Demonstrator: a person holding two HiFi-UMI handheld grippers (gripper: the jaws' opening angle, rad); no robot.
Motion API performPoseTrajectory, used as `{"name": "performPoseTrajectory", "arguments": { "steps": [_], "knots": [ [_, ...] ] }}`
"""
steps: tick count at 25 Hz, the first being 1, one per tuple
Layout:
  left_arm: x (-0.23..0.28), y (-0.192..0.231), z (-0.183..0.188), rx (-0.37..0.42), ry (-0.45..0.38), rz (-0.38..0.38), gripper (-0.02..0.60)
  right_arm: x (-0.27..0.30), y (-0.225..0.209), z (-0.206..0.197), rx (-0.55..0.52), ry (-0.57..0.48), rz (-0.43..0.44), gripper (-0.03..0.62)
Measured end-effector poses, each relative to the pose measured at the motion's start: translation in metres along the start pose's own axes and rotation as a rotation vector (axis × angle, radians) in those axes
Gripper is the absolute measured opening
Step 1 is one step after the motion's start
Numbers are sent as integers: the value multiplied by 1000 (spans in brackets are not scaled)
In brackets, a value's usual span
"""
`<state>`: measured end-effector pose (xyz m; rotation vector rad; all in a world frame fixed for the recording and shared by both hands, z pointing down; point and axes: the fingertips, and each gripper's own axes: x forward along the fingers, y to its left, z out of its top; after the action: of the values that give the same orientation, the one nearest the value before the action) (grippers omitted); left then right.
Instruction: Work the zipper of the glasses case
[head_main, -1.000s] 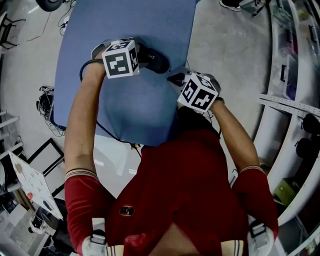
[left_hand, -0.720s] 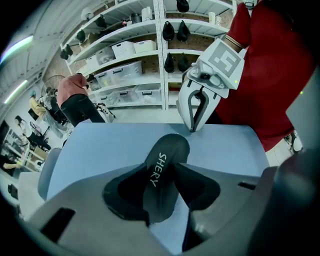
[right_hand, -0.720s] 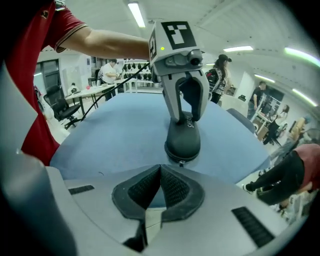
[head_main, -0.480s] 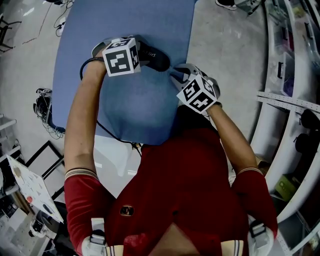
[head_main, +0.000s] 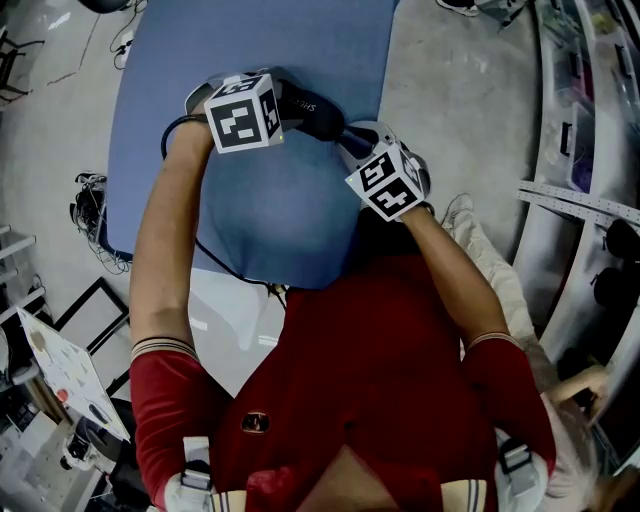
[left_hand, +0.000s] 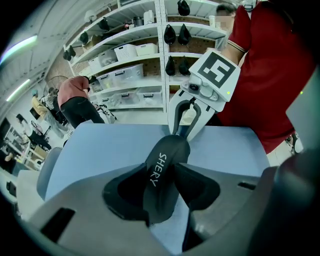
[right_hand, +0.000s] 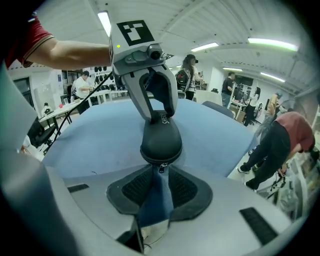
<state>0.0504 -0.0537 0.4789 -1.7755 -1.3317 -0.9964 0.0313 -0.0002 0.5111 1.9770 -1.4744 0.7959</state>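
Firmly clamped at one end by the left hand-held gripper (left_hand: 161, 192), the glasses case (left_hand: 165, 160) lay near the right edge of the tabletop (head_main: 250, 60). The jaws of the right hand-held gripper (right_hand: 161, 189) had just been opening and stood apart, zipper pull (right_hand: 160, 169) at their mouth, unpinched. Judged best: centre the pull between the pads (right_hand: 136, 188) before closing (bare tabletop lay leftward, edge close behind).

R gripper (right_hand: 161, 174) closer to glasses case (right_hand: 161, 137) end; fingers (right_hand: 134, 189) wider apart, zip pull (right_hand: 160, 167) at tips.
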Motion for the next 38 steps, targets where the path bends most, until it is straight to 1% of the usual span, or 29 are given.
{"name": "performPoseTrajectory", "arguments": {
  "steps": [4,7,8,12,17,19,24,28,38],
  "knots": [
    [-1,1,0,-3,-4,-1,156,0,-4,-1,-22,0,-38,27],
    [-1,2,0,-7,-8,-1,156,-2,-9,-3,-20,-3,-47,25],
    [-1,2,0,-8,-8,-1,156,-2,-10,-4,-22,-3,-49,10],
    [-1,0,0,-7,-17,-2,156,-3,-8,-4,-35,-5,-41,11],
    [0,1,0,-13,-17,-1,156,0,-5,-4,-97,5,-10,2],
    [-1,1,0,-13,-19,0,156,0,-3,-4,-104,13,12,2],
    [0,5,1,-15,-28,1,156,-3,-2,-4,-75,28,53,0],
    [1,4,0,-16,-29,-2,156,-3,8,-3,-50,33,64,0],
    [-3,2,-1,-12,-40,6,156,0,21,1,110,35,20,0]
  ]
}}
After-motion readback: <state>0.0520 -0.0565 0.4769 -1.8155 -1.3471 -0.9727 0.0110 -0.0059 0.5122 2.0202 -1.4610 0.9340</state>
